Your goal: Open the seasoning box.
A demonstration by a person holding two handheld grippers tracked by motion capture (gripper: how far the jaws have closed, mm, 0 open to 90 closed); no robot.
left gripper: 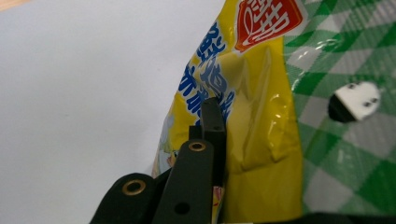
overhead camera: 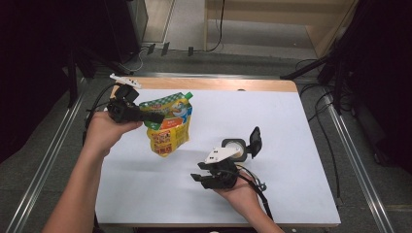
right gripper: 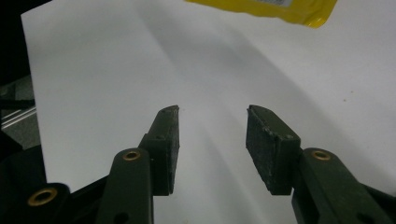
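One pinch is all that's keeping the yellow refill pouch [overhead camera: 167, 125] off the table [overhead camera: 291, 194]: the left gripper [overhead camera: 154, 118] has its jaws pressed together on the pouch's side, up near the far left corner, and the slick film could easily slide out or the pouch could swing, since the weight hangs below the grip. Pouch's long axis runs roughly up-down with a tilt, green checked top toward the far edge, bottom dangling toward the near edge. Right gripper [overhead camera: 197, 177] sits near the near edge with jaws spread, holding nothing.
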